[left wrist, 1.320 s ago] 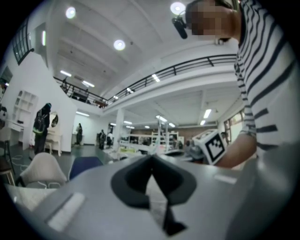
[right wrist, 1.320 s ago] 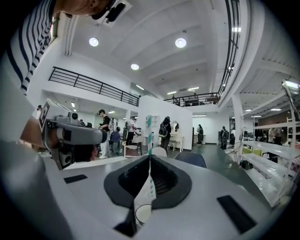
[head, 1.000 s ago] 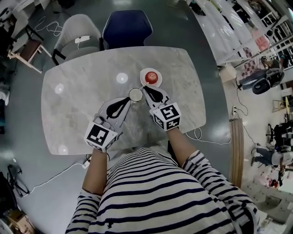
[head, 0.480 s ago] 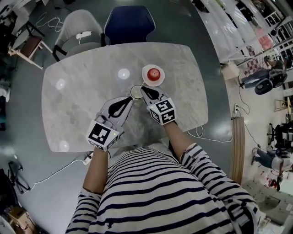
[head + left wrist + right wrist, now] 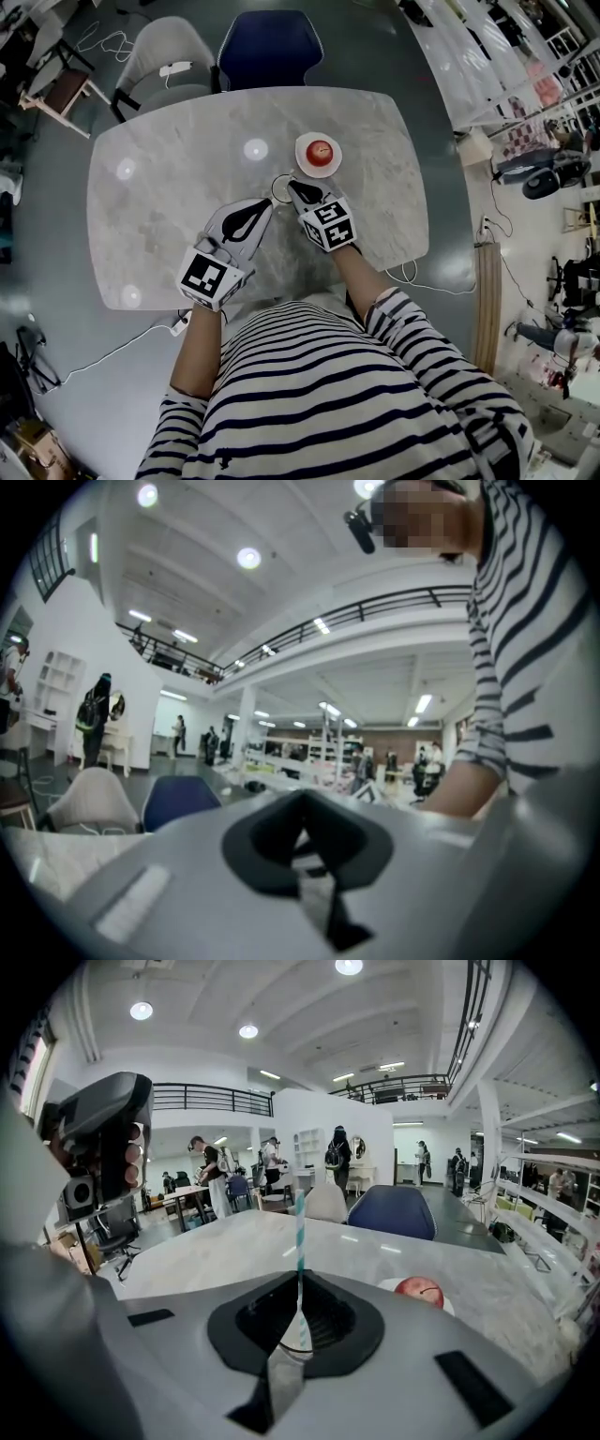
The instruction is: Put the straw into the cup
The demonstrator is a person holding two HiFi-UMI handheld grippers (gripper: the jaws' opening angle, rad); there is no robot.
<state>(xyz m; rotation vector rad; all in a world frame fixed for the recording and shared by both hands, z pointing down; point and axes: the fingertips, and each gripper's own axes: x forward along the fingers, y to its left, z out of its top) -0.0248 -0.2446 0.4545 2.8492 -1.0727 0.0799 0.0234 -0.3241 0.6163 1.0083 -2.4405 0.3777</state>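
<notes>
One striped straw [image 5: 300, 1227] in right claw [image 5: 292, 187], now nearer cup [image 5: 276, 189]

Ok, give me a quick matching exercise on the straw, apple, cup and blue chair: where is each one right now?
Things:
1. straw
2. apple
3. cup
4. blue chair

Places:
A. on the white plate
B. at the far edge of the table
C. upright in the shut jaws of the right gripper
D. on the table, near the white plate

Pairs: 1-C, 2-A, 3-D, 4-B
</notes>
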